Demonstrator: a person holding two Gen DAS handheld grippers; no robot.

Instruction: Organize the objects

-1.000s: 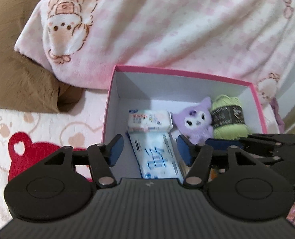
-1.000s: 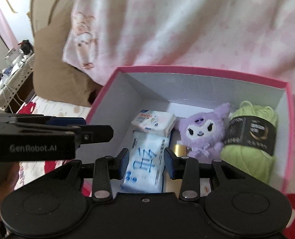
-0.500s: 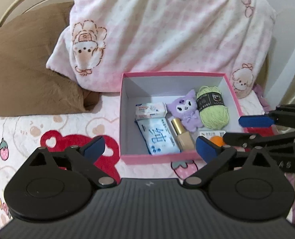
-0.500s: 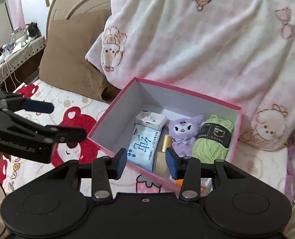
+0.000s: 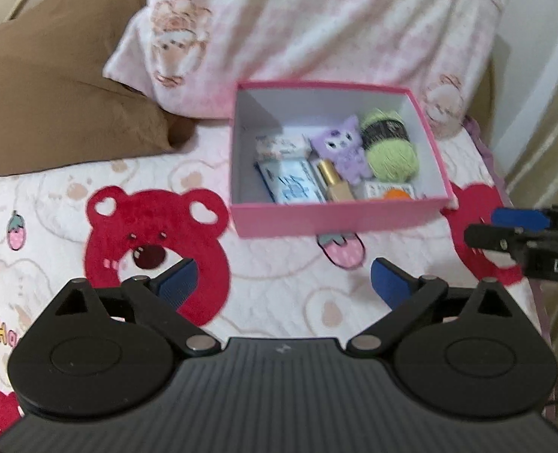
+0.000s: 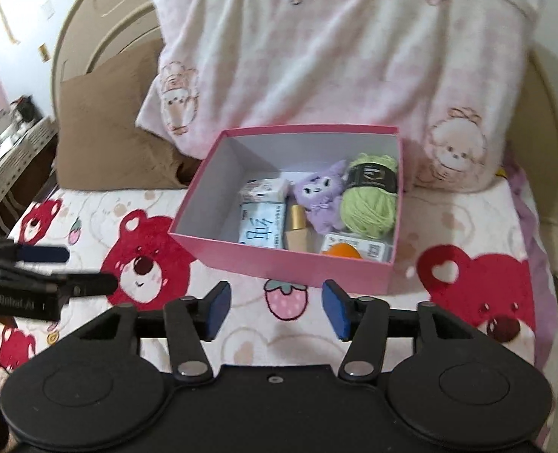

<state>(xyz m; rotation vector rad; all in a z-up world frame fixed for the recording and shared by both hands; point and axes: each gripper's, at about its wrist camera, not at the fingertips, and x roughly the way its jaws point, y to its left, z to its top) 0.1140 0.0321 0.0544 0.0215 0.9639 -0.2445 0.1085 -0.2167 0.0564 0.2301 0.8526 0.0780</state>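
Bedding fills the scene: a white quilted bedspread (image 6: pixel 448 222) printed with red bears and pink strawberries covers a bed, with a large pink-and-white checked plush blanket (image 6: pixel 335 56) bearing cartoon animals heaped at the head and a brown pillow (image 5: pixel 52 94) to its left.

On the bedspread, against the blanket, sits an open rectangular pink cardboard box (image 6: pixel 279 262) with a white inside. It holds, from biggest to smallest, a ball of lime-green yarn (image 6: pixel 371 204) with a black paper band, a purple plush toy (image 6: pixel 318 198) with a white face beside it, a white-and-blue tissue pack (image 6: pixel 260 226) printed with a large blue Chinese character, a smaller white packet (image 6: pixel 263 190) behind it, a gold-capped beige bottle (image 6: pixel 297 228) lying down, and an orange ball (image 6: pixel 341 251) on a white labelled packet at the front right corner.

Both tools hover near the box, in front of it, holding nothing. The left tool (image 5: pixel 282 283) has its blue pads spread wide; its side reads "GenRobot.AI" in the right view. The right tool (image 6: pixel 277 307) is opening, nothing between its pads.
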